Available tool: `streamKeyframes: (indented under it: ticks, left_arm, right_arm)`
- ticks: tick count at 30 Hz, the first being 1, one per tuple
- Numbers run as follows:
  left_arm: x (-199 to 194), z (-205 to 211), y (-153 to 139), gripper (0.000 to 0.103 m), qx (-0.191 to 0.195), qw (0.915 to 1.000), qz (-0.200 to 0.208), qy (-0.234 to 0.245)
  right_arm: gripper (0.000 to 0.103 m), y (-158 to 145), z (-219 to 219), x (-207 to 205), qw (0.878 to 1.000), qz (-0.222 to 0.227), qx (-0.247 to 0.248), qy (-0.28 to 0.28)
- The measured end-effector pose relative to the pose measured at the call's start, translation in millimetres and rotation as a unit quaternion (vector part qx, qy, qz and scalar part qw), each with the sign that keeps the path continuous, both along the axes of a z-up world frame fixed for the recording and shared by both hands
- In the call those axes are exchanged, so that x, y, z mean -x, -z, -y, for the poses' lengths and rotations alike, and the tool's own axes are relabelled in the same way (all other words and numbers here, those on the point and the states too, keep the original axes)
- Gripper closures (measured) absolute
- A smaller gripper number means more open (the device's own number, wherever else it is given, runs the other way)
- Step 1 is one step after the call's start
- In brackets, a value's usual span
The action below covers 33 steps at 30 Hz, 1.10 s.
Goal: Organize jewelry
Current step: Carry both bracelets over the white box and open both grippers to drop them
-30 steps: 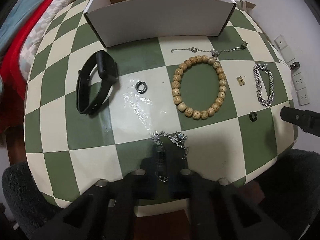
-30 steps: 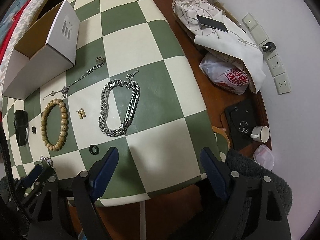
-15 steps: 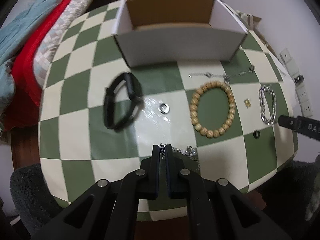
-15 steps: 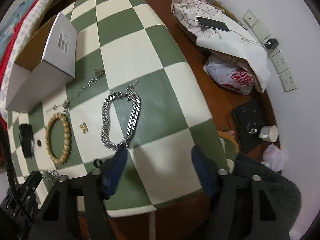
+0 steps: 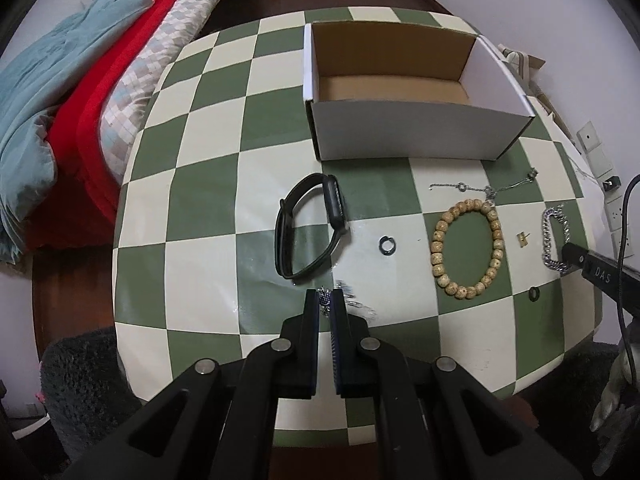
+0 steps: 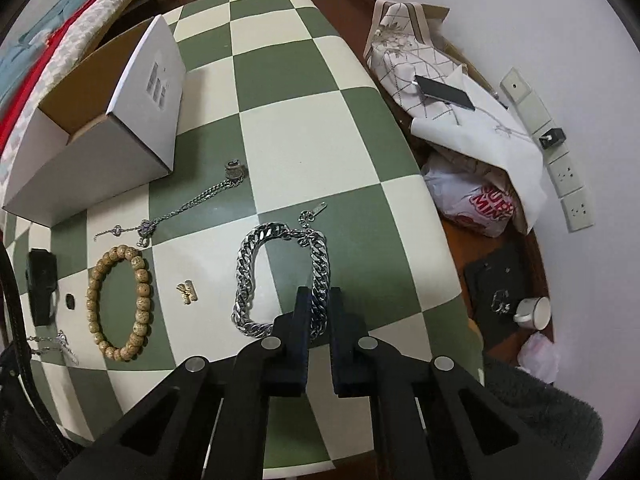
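Left wrist view shows the left claw (image 5: 325, 300) pinching a thin silver chain (image 5: 352, 306) just above the checkered surface (image 5: 200, 200), the empty box (image 5: 404, 136) well ahead. Right wrist view has the right claw (image 6: 318, 300) pressed around one side of the heavy link bracelet (image 6: 248, 276), which lies flat. Both pickups look in hand; next, each piece probably needs lifting clear and carrying over the box wall.

On the table (image 5: 208, 208), the box (image 5: 408, 136) sits at twelve o'clock. Before it lie, from nine to three, watch (image 5: 308, 236), ring (image 5: 387, 245), beads (image 5: 466, 254), chain (image 6: 280, 276). A thin necklace (image 5: 484, 189) lies between box and beads.
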<state>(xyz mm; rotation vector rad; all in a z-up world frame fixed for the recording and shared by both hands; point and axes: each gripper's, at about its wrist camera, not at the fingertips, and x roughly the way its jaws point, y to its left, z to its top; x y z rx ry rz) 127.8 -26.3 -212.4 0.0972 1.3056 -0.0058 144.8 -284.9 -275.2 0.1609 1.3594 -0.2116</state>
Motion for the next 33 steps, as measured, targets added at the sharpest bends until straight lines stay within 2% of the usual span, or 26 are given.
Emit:
streamKeyframes:
  ticks: [5,9,15,20,27,33]
  left_arm:
    - [4.8,10.9,-18.9,0.100,0.005,0.9997,0.019,0.016]
    - [3.6,19.0,-36.0,0.100,0.012,0.9990,0.036,0.024]
    - [-1.4,29.5,-62.4,0.100,0.019,0.9972,0.067,0.028]
    - [-7.0,35.8,-84.7,0.100,0.030,0.9951,0.090,0.028]
    - [-39.0,31.3,-125.3,0.100,0.059,0.9898,0.129,0.014]
    - [-81.7,21.0,-150.1,0.100,0.083,0.9863,0.142,0.004]
  right_arm:
    - [0.095,-30.2,6.4,13.5,0.999,0.036,-0.015,0.005]
    - [0.095,-60.0,1.5,23.6,0.998,0.070,-0.006,-0.005]
    - [0.095,-96.8,-18.2,26.6,0.994,0.103,0.010,-0.036]
    - [0.095,-126.7,-39.3,25.6,0.990,0.128,0.001,-0.055]
    - [0.095,-176.6,-60.6,10.1,0.980,0.181,-0.017,-0.079]
    - [0.095,-204.3,-75.3,-28.9,0.972,0.209,-0.019,-0.100]
